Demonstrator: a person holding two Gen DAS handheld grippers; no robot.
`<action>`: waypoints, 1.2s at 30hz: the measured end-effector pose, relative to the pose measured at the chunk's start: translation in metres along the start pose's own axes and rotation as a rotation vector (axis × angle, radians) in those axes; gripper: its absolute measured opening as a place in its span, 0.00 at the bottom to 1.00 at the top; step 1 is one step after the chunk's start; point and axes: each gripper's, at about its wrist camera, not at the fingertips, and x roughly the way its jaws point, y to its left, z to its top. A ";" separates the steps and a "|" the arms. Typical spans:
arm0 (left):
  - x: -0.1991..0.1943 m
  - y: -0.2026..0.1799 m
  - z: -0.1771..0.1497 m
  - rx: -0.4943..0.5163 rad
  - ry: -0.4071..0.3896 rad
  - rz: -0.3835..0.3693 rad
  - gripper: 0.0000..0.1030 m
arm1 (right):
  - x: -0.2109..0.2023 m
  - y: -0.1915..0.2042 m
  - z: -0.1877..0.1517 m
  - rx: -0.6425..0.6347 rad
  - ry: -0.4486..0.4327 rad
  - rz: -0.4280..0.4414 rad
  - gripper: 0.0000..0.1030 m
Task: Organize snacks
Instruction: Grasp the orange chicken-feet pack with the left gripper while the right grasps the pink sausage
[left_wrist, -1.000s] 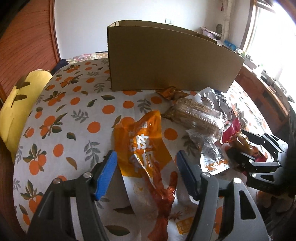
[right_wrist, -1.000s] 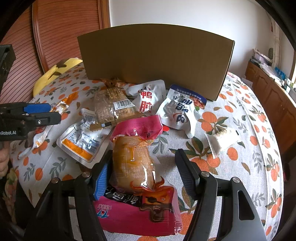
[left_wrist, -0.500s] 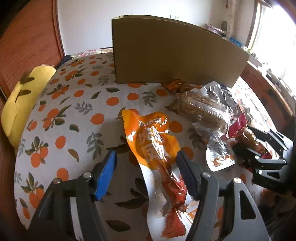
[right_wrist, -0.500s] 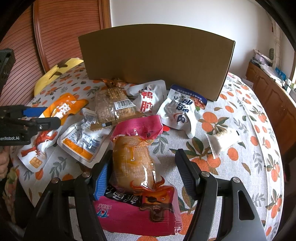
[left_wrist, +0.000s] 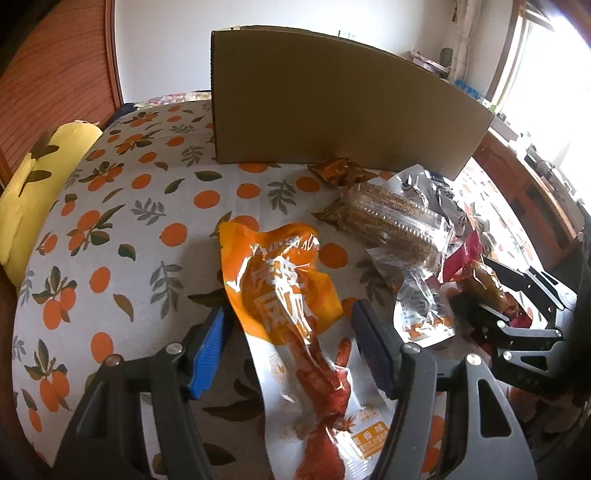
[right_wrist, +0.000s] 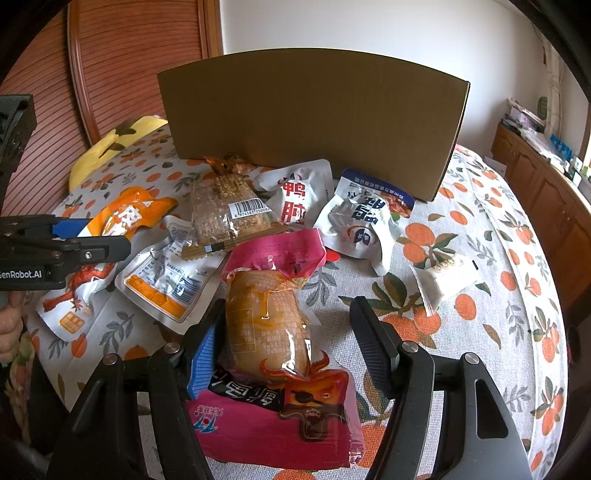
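Left tool (left_wrist: 291, 345) spread astride orange pack (left_wrist: 284, 291), right tool (right_wrist: 286, 349) spread astride pink pack (right_wrist: 273, 332), box (right_wrist: 314, 122) beyond both.

White wall (right_wrist: 369, 29) ahead of fingers, reddish slatted panel (right_wrist: 122, 66) left (wood), bright window (left_wrist: 546, 66) and wooden cabinets (right_wrist: 546, 192) right.

The tablecloth (left_wrist: 122, 236) lies bare left of the orange pouch (left_wrist: 280, 291), giving open passage up to the cardboard box (left_wrist: 332, 107), which stands as a wall across the back. To the right, packets crowd together: the seed bar (right_wrist: 229, 214), white pouches (right_wrist: 354, 225) and pink pack (right_wrist: 277, 332). Bare cloth opens again around the small white packet (right_wrist: 443, 277).
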 end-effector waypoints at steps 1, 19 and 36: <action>0.001 -0.002 0.000 0.008 -0.002 0.006 0.65 | 0.000 0.000 0.000 0.000 0.000 0.000 0.66; -0.001 -0.021 -0.008 0.141 0.004 0.056 0.45 | 0.000 0.000 0.000 -0.002 -0.002 -0.002 0.66; -0.023 -0.014 -0.012 0.102 -0.022 0.018 0.42 | 0.000 0.001 -0.001 -0.004 -0.004 -0.004 0.65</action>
